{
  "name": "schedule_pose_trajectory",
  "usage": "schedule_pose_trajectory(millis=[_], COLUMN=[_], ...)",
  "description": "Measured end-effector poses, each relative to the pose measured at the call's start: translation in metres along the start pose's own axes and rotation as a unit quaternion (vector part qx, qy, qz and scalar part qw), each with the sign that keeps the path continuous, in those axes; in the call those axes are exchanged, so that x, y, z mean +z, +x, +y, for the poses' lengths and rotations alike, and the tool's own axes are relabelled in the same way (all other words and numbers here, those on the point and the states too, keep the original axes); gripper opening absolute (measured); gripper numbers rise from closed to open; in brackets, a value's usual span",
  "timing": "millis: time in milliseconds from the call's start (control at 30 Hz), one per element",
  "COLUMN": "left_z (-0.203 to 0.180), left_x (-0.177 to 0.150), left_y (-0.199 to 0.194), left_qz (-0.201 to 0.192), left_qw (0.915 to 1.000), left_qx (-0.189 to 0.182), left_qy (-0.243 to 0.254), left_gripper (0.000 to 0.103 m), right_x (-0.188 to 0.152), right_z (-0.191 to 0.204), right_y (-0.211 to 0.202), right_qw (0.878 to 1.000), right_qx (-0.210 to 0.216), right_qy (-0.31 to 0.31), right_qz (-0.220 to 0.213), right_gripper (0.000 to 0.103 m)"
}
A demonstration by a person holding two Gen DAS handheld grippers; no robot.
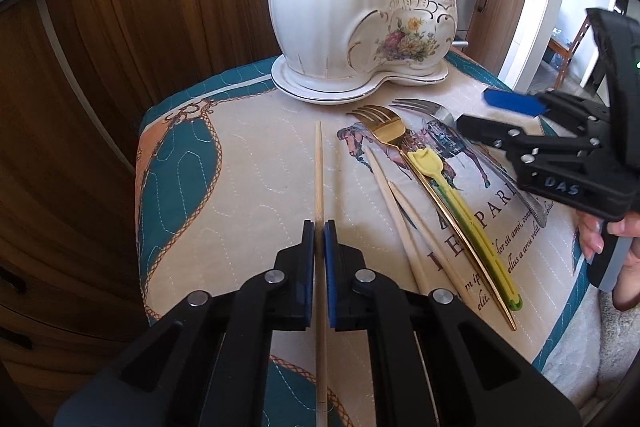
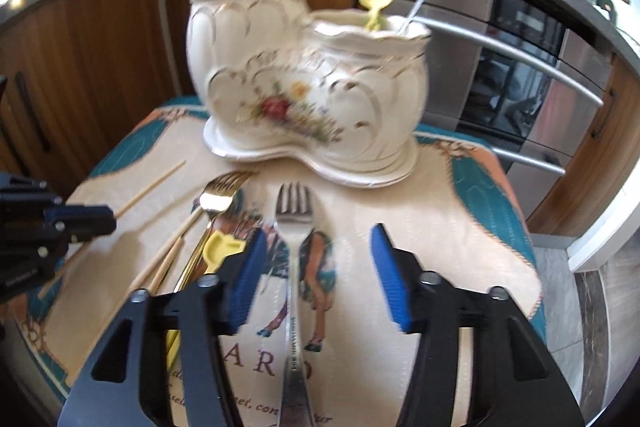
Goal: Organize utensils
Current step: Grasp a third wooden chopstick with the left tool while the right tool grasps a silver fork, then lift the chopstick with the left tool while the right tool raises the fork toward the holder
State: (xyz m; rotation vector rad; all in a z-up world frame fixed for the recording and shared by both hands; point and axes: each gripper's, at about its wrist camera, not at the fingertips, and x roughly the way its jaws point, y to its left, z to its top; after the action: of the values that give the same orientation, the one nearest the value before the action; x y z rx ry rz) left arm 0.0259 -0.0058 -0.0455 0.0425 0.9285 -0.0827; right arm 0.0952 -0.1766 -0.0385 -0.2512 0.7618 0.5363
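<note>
A: While the left gripper [image 1: 319, 227] has its jaws closed on one wooden chopstick [image 1: 319, 167], the right gripper [image 2: 318, 259] hangs w/ jaws abt half open, astride the silver fork [image 2: 294, 227]; neither pad is touching it. No earlier frame to compare.

B: Where's the rest?

A: Gold fork [image 1: 384, 131], yellow plastic utensil [image 1: 452, 195] & two more chopsticks [image 1: 404, 223] lie on the printed cloth [image 1: 240, 187] covering the worktop. Ceramic holder [image 1: 332, 7] stands at the far side: tall compartment has chopsticks in it, low one a yellow piece & a silver handle.

B: Risks, as judged?

A: (1) Chopstick is pinched near mid-length, so it may pivot in the jaws & miss the tall opening. (2) Fork sits off-centre, nearer the left pad; closing could nudge it sideways or snag the cloth. (3) Grippers are near each other; crossing paths toward the holder could mean a clash or a knock to it.
</note>
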Motion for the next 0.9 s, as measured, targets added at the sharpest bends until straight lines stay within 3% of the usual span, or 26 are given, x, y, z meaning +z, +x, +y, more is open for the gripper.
schedule_pose_trajectory(millis=[67,400,500,700,900], left_z=[0.000,0.003,0.003,0.002,0.000], left_x=[-0.002,-0.005,-0.005,-0.004,0.002], left_y=[0.000,0.001,0.000,-0.015,-0.038], left_qz=[-0.002,-0.010,-0.012,-0.036,-0.079], left_qw=[1.0000,0.9996,0.9994,0.9984,0.9956], left_qx=[-0.004,-0.027,-0.033,-0.043,-0.050], left_qy=[-0.001,-0.007,-0.008,-0.005,0.002], left_gripper=[0.005,0.005,0.005,0.005,0.005], right_x=[-0.001,0.003,0.003,0.002,0.009], right_z=[0.003,0.010,0.012,0.015,0.003], right_y=[0.004,0.021,0.020,0.005,-0.032], right_qw=[1.000,0.998,0.998,0.998,0.996], right_qx=[0.006,0.027,0.040,0.052,0.075], right_qy=[-0.004,-0.004,-0.011,-0.016,0.000], right_qz=[0.012,0.055,0.054,0.027,-0.039], right_gripper=[0.040,0.021,0.009,0.007,0.006])
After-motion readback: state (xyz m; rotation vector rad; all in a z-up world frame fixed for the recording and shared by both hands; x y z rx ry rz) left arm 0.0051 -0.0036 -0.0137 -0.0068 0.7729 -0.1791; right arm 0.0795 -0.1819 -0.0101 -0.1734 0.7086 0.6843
